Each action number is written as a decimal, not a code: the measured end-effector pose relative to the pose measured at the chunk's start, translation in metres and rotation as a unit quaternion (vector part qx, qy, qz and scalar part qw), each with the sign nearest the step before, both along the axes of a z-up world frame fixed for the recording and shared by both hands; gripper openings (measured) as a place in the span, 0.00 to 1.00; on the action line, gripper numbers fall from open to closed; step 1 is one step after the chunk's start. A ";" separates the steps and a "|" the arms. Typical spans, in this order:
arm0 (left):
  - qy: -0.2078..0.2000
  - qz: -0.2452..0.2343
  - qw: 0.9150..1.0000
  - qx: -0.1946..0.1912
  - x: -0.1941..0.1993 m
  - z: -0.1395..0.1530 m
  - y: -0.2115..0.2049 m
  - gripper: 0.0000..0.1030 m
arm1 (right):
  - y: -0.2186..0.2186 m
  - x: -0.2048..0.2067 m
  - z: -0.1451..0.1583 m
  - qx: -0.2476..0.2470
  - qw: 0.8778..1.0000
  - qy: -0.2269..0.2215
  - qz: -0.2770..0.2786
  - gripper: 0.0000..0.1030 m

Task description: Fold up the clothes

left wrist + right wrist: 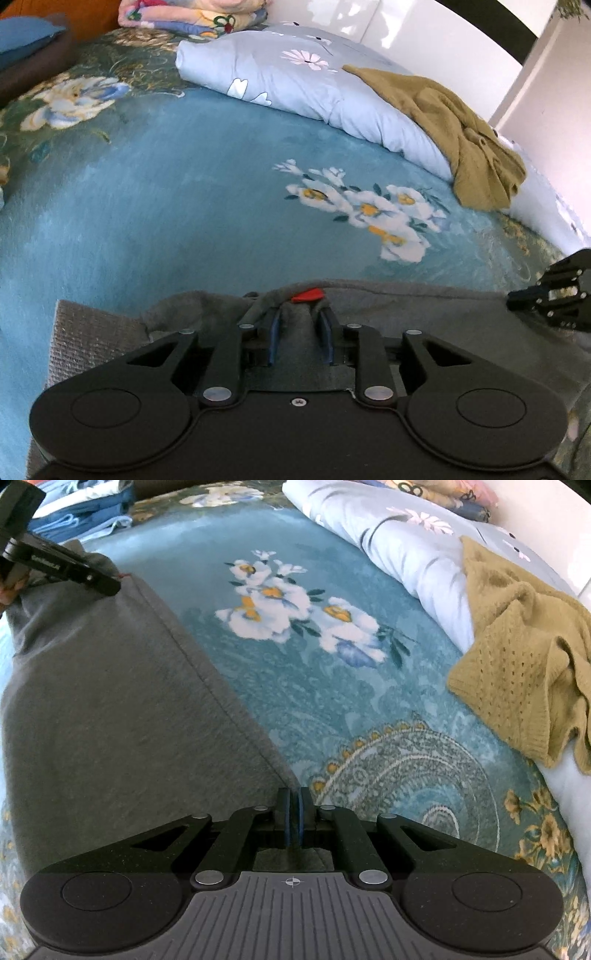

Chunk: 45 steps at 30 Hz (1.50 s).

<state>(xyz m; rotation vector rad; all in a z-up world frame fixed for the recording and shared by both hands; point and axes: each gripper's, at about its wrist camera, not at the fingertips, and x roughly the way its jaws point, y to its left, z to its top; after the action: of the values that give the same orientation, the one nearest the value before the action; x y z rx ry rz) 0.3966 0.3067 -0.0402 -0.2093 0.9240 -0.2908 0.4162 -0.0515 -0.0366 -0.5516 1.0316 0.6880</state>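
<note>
Grey garment (103, 701) lies flat on the blue floral bedspread (166, 177), its far hem running between the two grippers. Left gripper (299, 321) pinches a bunched fold at one corner, while the right gripper (294, 805) clamps the other corner tight. Open bedspread stretches ahead to the pale quilt (295, 85) and mustard sweater (517, 672).

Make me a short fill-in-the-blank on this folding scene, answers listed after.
1. Both grippers, left and right, pinch the ____ garment.
2. The mustard knit top lies partly on the light blue ____.
3. A small ____ tag shows by the left fingers.

Answers: grey; duvet; red
</note>
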 end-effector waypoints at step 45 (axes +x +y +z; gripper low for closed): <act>-0.082 0.224 0.971 0.007 -0.080 0.025 0.108 0.00 | -0.155 -0.107 0.062 0.163 0.957 -0.046 -0.234 0.39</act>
<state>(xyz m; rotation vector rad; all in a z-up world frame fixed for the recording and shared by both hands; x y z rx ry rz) 0.3170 0.4148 -0.0147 -0.3683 0.6924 0.1152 0.3094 -0.2067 0.0259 -0.0413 0.8930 0.3931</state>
